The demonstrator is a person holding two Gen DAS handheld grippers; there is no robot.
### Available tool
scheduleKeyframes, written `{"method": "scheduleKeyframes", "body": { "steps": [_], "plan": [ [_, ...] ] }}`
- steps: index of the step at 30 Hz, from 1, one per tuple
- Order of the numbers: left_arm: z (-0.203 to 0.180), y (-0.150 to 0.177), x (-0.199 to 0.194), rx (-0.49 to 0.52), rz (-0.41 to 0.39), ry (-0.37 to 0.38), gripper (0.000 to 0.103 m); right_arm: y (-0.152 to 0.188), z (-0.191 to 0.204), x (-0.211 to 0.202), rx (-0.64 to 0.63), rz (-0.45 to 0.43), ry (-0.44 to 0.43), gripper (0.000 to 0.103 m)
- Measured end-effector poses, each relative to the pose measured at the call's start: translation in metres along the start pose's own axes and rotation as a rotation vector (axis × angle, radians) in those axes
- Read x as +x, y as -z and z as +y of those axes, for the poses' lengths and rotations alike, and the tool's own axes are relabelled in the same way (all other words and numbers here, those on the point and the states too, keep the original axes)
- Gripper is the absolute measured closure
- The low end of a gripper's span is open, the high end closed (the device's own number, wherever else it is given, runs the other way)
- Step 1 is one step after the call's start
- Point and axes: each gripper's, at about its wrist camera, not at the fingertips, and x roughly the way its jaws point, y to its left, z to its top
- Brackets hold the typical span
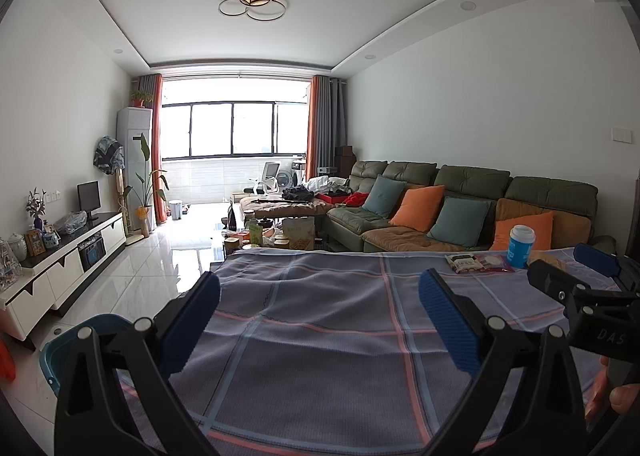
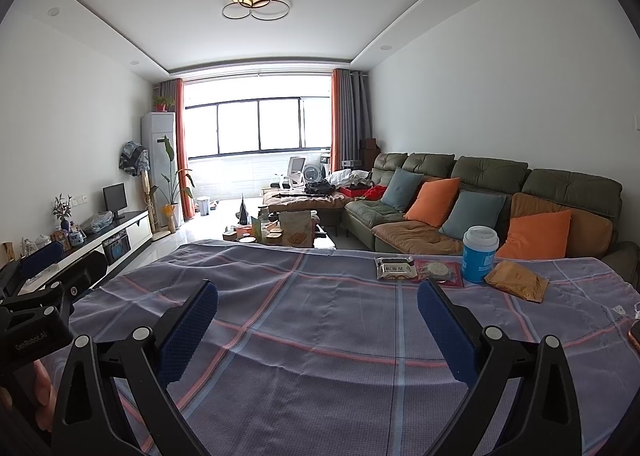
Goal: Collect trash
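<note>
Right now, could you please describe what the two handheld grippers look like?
Both are alike: the left gripper and right gripper have black angular plastic frames with silver round pivot pins and flat fingers faced with textured blue pads. White lettering marks their bodies: "DAS" on the right one, seen in the left view, and "GenRobot.AI" on the left one, seen in the right view. No cables or sleeves show.

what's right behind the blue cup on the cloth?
Behind the cup: sofa seat and an orange cushion. The cloth edge directly behind it is hidden.
</note>
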Motion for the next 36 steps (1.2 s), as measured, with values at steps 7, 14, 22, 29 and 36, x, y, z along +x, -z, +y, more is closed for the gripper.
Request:
{"method": "scheduleKeyframes", "body": {
  "steps": [7,14,22,29,36],
  "plan": [
    [0.0003,0.0001,0.0018,0.002,0.004,-0.002,0.003,-0.0006,-0.0005,0.0002,0.001,0.0,0.001,0.004],
    [0.0003,0.0001,0.0018,0.002,0.002,-0.002,0.004,-0.0001,-0.0004,0.0,0.002,0.001,0.0,0.004],
    [0.0006,0.0,0.0018,0.003,0.003,-0.002,0.004,-0.0001,-0.0003,0.0001,0.001,0.003,0.001,0.004],
    [0.0011,0.0002,0.0021,0.004,0.004,-0.002,0.004,0.0002,0.0,-0.0004,0.002,0.002,0.0,0.004],
    [0.0013,-0.001,0.0039,-0.006,0.011,0.0,0.004,0.0,-0.0004,-0.0002,0.003,0.004,0.001,0.004]
  ]
}}
